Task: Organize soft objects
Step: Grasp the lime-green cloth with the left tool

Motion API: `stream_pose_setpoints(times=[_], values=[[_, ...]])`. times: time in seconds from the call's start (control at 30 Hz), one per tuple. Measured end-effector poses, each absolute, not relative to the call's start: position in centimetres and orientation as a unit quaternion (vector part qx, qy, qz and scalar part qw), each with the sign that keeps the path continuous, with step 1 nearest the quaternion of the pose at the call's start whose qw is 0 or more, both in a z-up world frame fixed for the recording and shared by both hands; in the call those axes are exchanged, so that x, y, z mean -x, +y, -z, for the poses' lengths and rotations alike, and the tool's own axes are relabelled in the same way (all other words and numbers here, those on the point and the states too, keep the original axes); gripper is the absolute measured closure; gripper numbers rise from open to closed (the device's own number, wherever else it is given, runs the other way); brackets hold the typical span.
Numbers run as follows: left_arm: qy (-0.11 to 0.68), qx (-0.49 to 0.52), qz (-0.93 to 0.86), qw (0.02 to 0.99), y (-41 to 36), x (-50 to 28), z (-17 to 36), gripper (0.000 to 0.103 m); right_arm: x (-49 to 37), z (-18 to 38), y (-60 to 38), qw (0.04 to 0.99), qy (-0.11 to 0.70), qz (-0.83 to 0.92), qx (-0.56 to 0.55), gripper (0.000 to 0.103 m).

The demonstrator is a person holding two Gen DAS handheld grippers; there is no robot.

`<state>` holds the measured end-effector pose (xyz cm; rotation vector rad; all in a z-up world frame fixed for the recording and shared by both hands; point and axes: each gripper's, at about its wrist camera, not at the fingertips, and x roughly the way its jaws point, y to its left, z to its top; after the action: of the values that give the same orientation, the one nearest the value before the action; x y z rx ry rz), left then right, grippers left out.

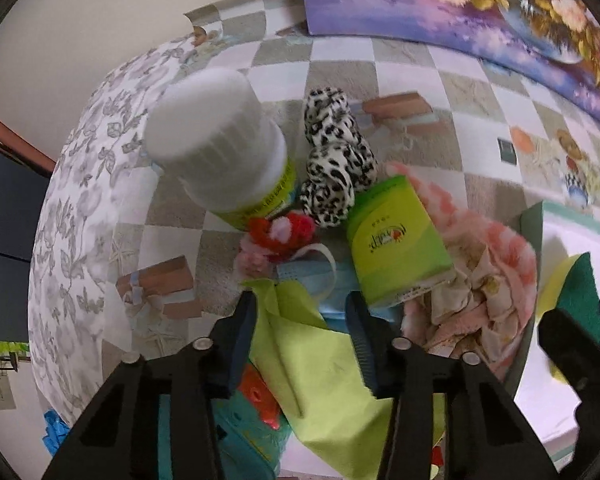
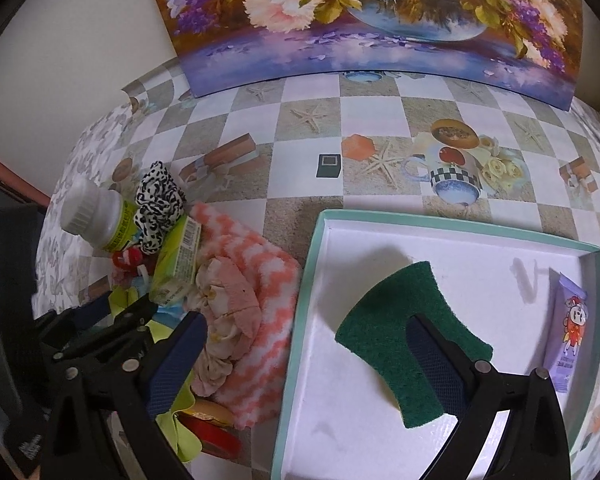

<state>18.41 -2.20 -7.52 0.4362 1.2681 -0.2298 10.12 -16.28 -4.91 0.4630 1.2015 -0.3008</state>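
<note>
Straddling the lime-green cloth [image 1: 308, 356], my left gripper [image 1: 306, 312] has its jaws part closed; I cannot tell whether the pads press it. My right gripper [image 2: 308, 344] hangs released over the white tray [image 2: 452, 236], green scouring pad [image 2: 408, 328] beneath. Left of the tray sits the soft pile with the pink towel [image 2: 260, 280]. Checkered tablecloth [image 2: 300, 148] under all; floral painting [image 2: 364, 20] against the far wall.

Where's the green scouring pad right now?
In the right wrist view, the green scouring pad lies inside the white tray, right of the pink striped towel, with a purple tube at the tray's far right.
</note>
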Motion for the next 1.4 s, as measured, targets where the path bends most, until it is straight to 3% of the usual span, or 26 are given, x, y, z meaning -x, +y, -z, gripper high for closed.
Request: stream_pose_setpoints(times=[0.1,0.17,0.23,0.77,1.4], values=[[0.582,-0.211,0.095,0.780,-2.2,-18.4,7.6,0.068,-10.1,5.0,-16.4,0.788,0.558,0.140,-0.218,0.002],[0.577,-0.207,0.087,0.785,-1.8,-18.6,7.3,0.087,-10.0,5.0,-16.5,0.788,0.558,0.140,-0.219,0.002],[0.579,-0.186,0.095,0.788,-1.5,-18.7,7.0,0.096,-10.0,5.0,-16.5,0.788,0.559,0.140,-0.220,0.002],[0.554,-0.123,0.101,0.817,-0.1,-19.4,4.0,0.100,-11.0,4.5,-14.9,0.806,0.542,0.108,-0.211,0.002],[0.474,-0.033,-0.001,0.880,8.1,-20.7,-2.5,0.100,-14.7,5.4,-8.5,0.837,0.531,0.049,-0.124,0.013]])
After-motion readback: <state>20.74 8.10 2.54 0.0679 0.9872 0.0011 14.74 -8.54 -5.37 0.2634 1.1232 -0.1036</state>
